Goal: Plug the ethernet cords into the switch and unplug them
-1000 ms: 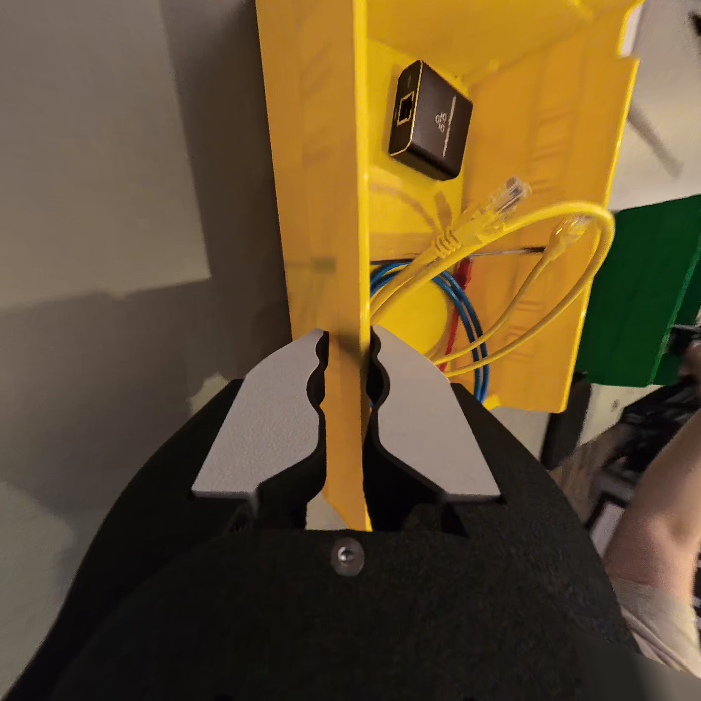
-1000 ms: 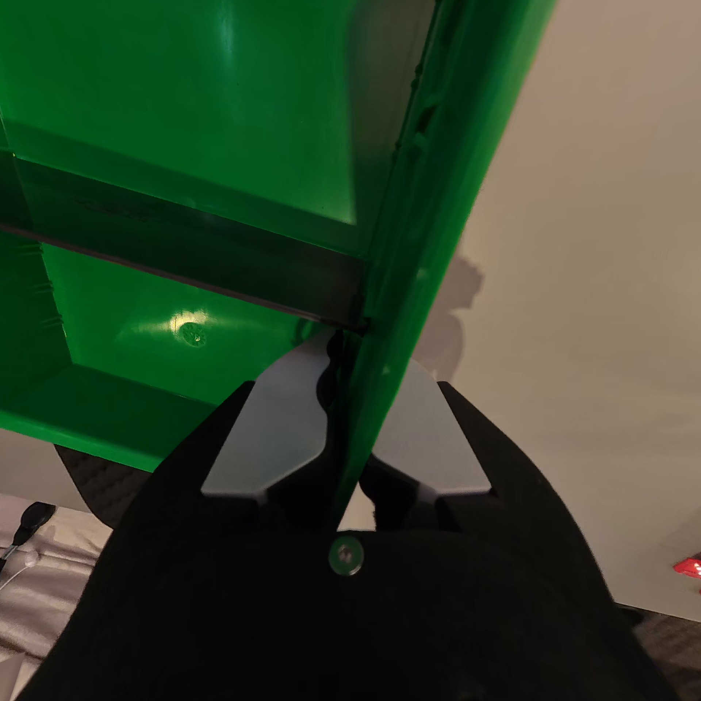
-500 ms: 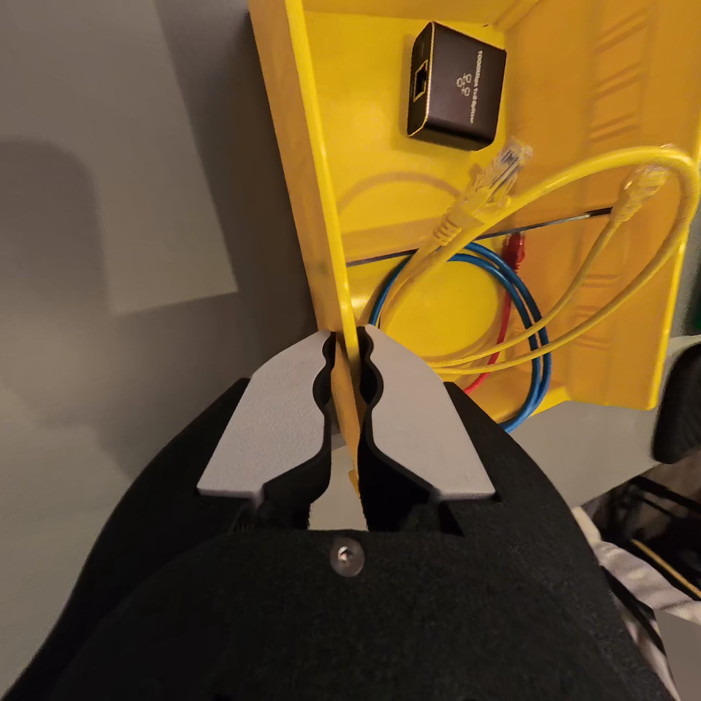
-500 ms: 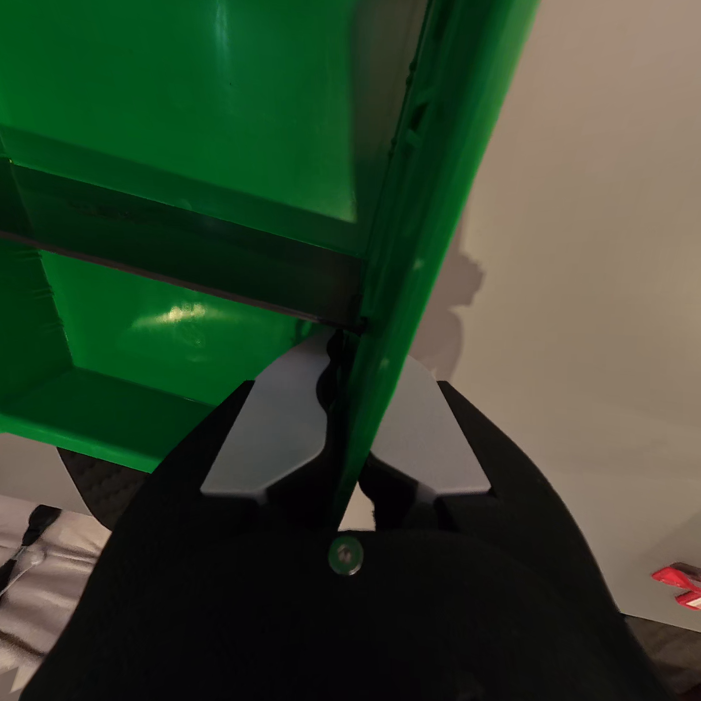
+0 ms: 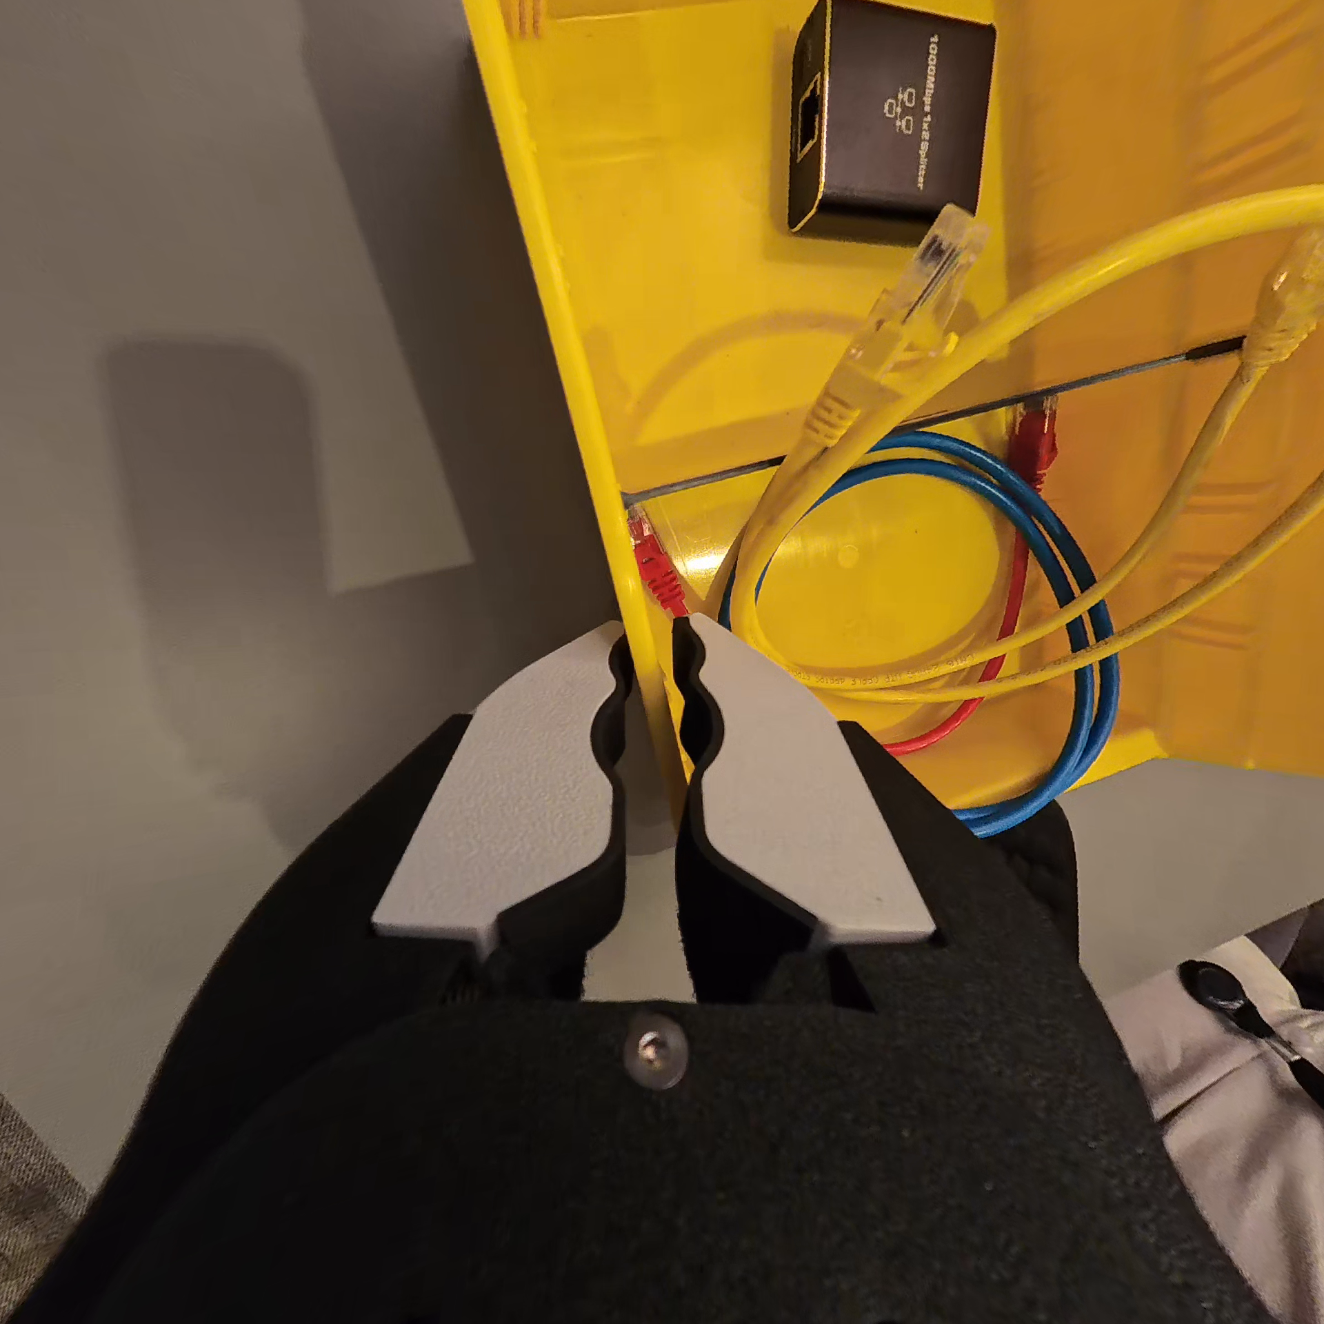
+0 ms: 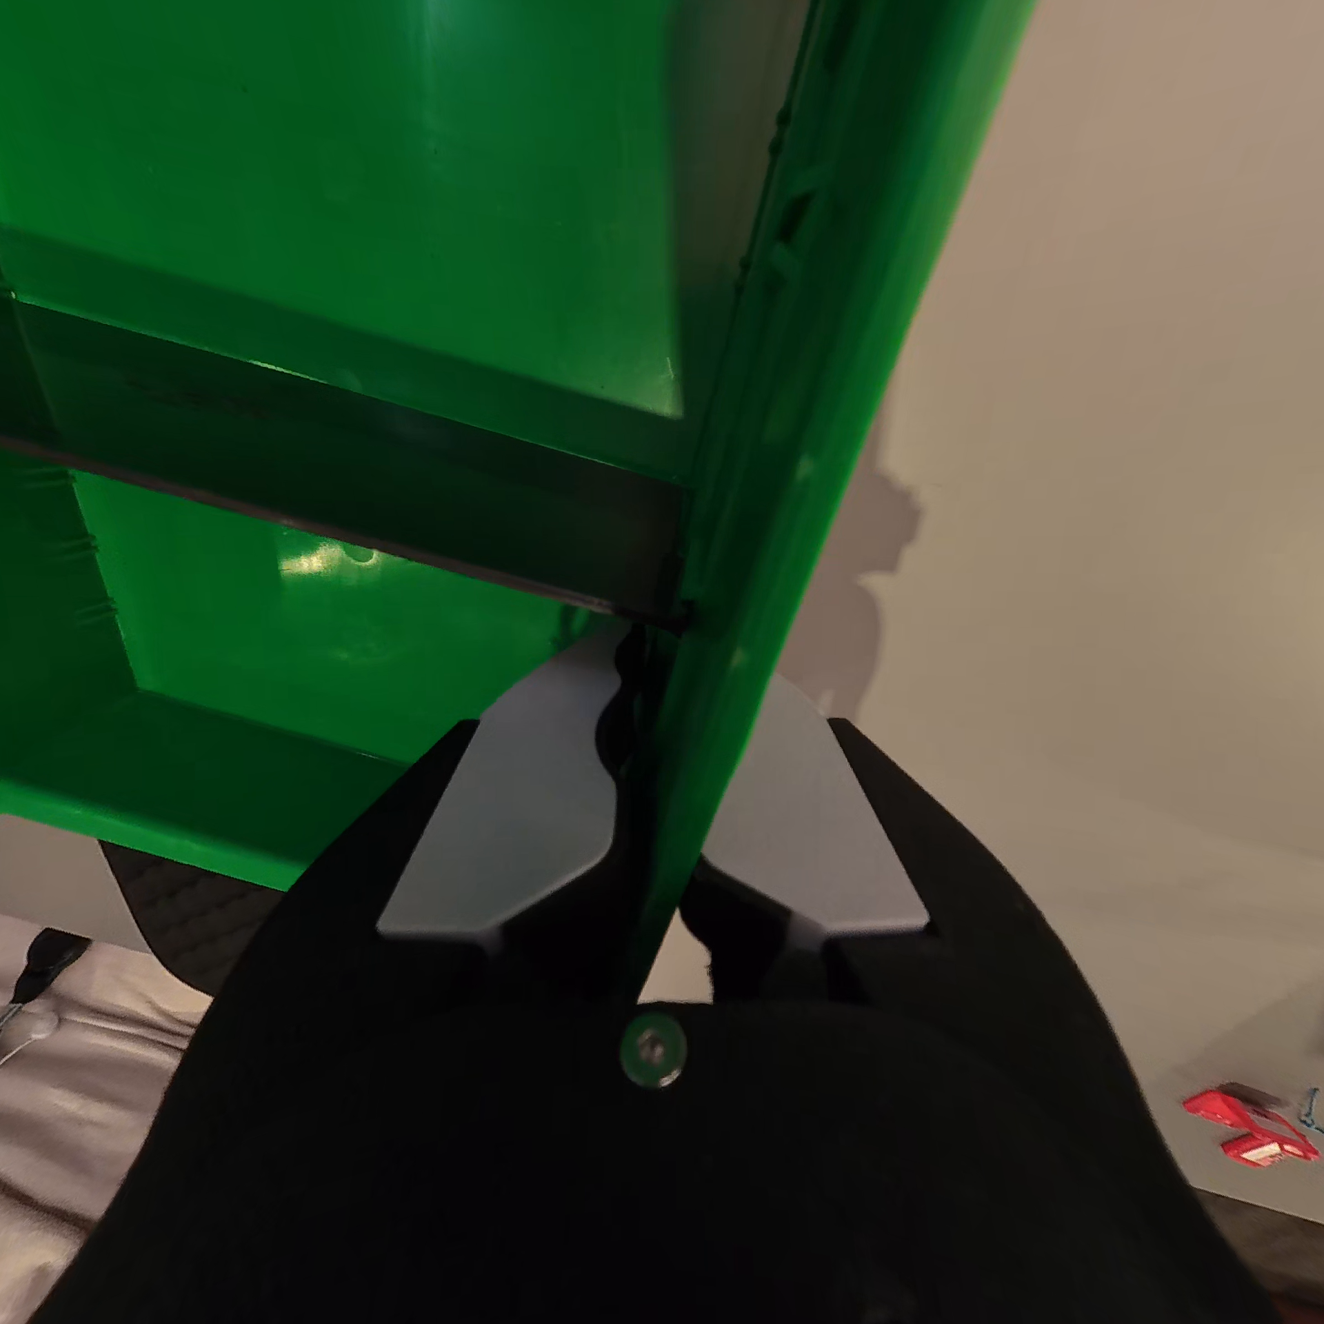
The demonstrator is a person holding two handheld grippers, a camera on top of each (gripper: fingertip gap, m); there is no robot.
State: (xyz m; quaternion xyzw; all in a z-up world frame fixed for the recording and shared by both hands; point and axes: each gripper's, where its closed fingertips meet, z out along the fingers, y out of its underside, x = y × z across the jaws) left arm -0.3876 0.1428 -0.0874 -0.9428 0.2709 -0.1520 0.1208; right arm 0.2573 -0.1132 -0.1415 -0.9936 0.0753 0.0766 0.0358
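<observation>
In the left wrist view my left gripper is shut on the near side wall of a yellow bin, one pad on each face of the wall. In the bin lie a small black switch box, a looped yellow ethernet cord, a blue cord and a red cord, all unplugged. A red plug lies against the wall just past my fingertips. In the right wrist view my right gripper is shut on the side wall of a green bin. No contents show in it, and a black divider crosses it.
Both bins are over a pale tabletop. Small red items lie on the table at the lower right of the right wrist view. Light clothing with a thin cable is at the near edge. Left tips to right tips: about 70 cm.
My left pads closed in on the yellow bin's wall about a second ago. The yellow bin has swung in the view, showing more of its inside, and the green bin has left that view. The right grasp holds steady.
</observation>
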